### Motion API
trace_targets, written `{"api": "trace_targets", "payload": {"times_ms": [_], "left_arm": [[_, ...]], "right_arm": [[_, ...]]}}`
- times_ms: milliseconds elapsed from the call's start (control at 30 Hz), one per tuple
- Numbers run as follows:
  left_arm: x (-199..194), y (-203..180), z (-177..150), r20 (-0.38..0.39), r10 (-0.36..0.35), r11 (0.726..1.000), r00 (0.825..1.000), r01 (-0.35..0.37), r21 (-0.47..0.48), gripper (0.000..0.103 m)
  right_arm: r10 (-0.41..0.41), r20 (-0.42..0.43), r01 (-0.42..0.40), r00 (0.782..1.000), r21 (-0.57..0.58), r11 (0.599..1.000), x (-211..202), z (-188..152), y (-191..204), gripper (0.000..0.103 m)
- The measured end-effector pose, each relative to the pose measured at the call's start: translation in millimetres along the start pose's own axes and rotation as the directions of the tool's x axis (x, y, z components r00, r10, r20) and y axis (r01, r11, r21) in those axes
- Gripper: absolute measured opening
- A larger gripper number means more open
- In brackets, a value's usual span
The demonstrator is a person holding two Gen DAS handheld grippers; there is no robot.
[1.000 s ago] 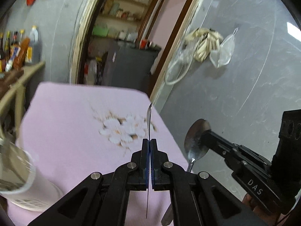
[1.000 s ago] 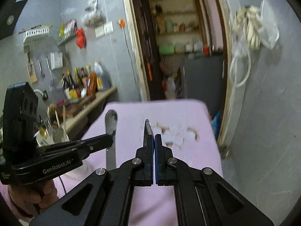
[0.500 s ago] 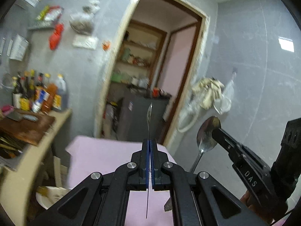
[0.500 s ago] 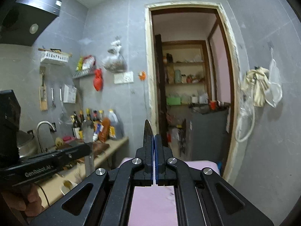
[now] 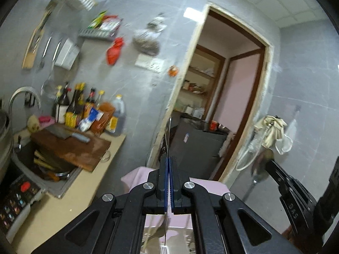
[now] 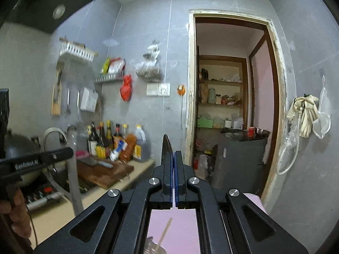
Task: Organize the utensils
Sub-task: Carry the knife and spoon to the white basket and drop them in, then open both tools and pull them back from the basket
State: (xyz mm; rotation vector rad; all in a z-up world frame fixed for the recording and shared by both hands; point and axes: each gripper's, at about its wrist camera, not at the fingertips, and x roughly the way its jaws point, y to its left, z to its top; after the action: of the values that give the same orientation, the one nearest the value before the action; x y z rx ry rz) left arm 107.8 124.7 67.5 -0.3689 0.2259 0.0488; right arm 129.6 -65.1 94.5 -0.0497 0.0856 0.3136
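My left gripper point(image 5: 168, 182) is clenched on a thin table knife point(image 5: 167, 139), its blade seen edge-on and rising upright past the fingertips; my right gripper point(image 6: 174, 175) is clenched on a spoon point(image 6: 166, 148), whose bowl stands just above the pads. Both utensils are lifted high, level with the doorway, well above the pink-clothed worktop point(image 5: 137, 174). From the left wrist, the spoon point(image 5: 264, 160) appears blurred at the tip of the right gripper, to the right and near. From the right wrist, the knife point(image 6: 73, 175) hangs from the left gripper at far left.

The risk I judge greatest is slip: each utensil is pinched on a narrow, smooth metal shank, and a tilt or jolt could let it pivot or slide out between the pads. The two are near each other and could knock together if I bring them in. A white slotted holder point(image 6: 150, 244) shows below, between the gripper arms; aiming down into it will be partly blind, so a utensil may strike its rim.
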Motion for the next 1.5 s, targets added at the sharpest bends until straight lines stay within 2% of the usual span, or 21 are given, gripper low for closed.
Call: {"api": "trace_targets", "payload": {"times_ms": [133, 300, 433, 733, 1067, 1133, 1167, 1200, 1233, 1267, 1333, 1433, 1467, 1500], "left_arm": [[12.0, 12.9, -14.2, -0.025, 0.011, 1.000, 1.000, -0.012, -0.020, 0.002], [22.2, 8.7, -36.1, -0.030, 0.041, 0.998, 0.999, -0.040, 0.049, 0.002], [32.1, 8.8, -54.9, -0.040, 0.058, 0.997, 0.998, -0.055, 0.057, 0.002], [41.0, 10.9, -86.4, -0.092, 0.052, 0.996, 0.994, -0.045, 0.075, 0.002], [34.1, 19.5, -84.6, -0.191, 0.008, 0.998, 0.982, 0.003, 0.055, 0.004], [34.2, 16.9, -82.4, -0.225, 0.009, 0.998, 0.974, 0.005, 0.060, 0.005], [33.1, 16.3, -81.5, -0.231, 0.007, 0.998, 0.973, 0.006, 0.057, 0.006], [30.9, 14.8, -79.7, -0.232, 0.004, 0.999, 0.973, 0.008, 0.053, 0.008], [29.4, 13.6, -78.6, -0.231, 0.008, 0.999, 0.973, 0.005, 0.053, 0.017], [27.6, 12.2, -76.8, -0.230, 0.014, 0.999, 0.973, -0.002, 0.051, 0.032], [19.8, 8.4, -70.9, -0.202, 0.022, 0.999, 0.979, -0.014, 0.043, 0.049], [5.4, -2.6, -60.8, -0.160, 0.017, 0.999, 0.987, -0.008, 0.052, 0.053], [2.1, -6.7, -58.0, -0.155, 0.019, 0.998, 0.988, -0.010, 0.059, 0.060], [-4.4, -13.7, -55.1, -0.145, 0.024, 0.997, 0.989, -0.014, 0.071, 0.064]], "right_arm": [[-0.035, -0.045, 0.032, 0.998, -0.050, 0.998, 4.9, -9.8, 1.2, 0.002], [-0.049, -0.084, 0.045, 0.995, -0.056, 0.997, 11.8, -26.8, -3.3, 0.002], [-0.049, -0.098, 0.044, 0.994, -0.058, 0.997, 19.3, -43.8, -3.2, 0.002], [-0.053, -0.136, 0.047, 0.989, -0.050, 0.998, 21.4, -72.5, 2.4, 0.002], [0.012, -0.163, -0.011, 0.987, 0.008, 1.000, 10.1, -76.2, -0.4, 0.003], [0.027, -0.175, -0.021, 0.984, 0.031, 0.999, 8.1, -74.0, -4.2, 0.005], [0.043, -0.181, -0.035, 0.983, 0.047, 0.998, 7.2, -72.4, -6.8, 0.009], [0.050, -0.188, -0.040, 0.981, 0.055, 0.998, 7.3, -71.1, -8.5, 0.016], [0.056, -0.190, -0.044, 0.980, 0.066, 0.997, 6.4, -70.0, -10.8, 0.021], [0.064, -0.190, -0.050, 0.980, 0.078, 0.996, 4.9, -69.2, -13.2, 0.028], [0.073, -0.185, -0.055, 0.980, 0.096, 0.994, -0.2, -65.1, -18.3, 0.028], [0.065, -0.172, -0.045, 0.983, 0.117, 0.992, -12.3, -56.6, -27.2, 0.028], [0.059, -0.170, -0.038, 0.984, 0.124, 0.992, -18.1, -54.1, -31.0, 0.032], [0.053, -0.167, -0.031, 0.985, 0.132, 0.991, -24.1, -51.7, -35.3, 0.040]]}}
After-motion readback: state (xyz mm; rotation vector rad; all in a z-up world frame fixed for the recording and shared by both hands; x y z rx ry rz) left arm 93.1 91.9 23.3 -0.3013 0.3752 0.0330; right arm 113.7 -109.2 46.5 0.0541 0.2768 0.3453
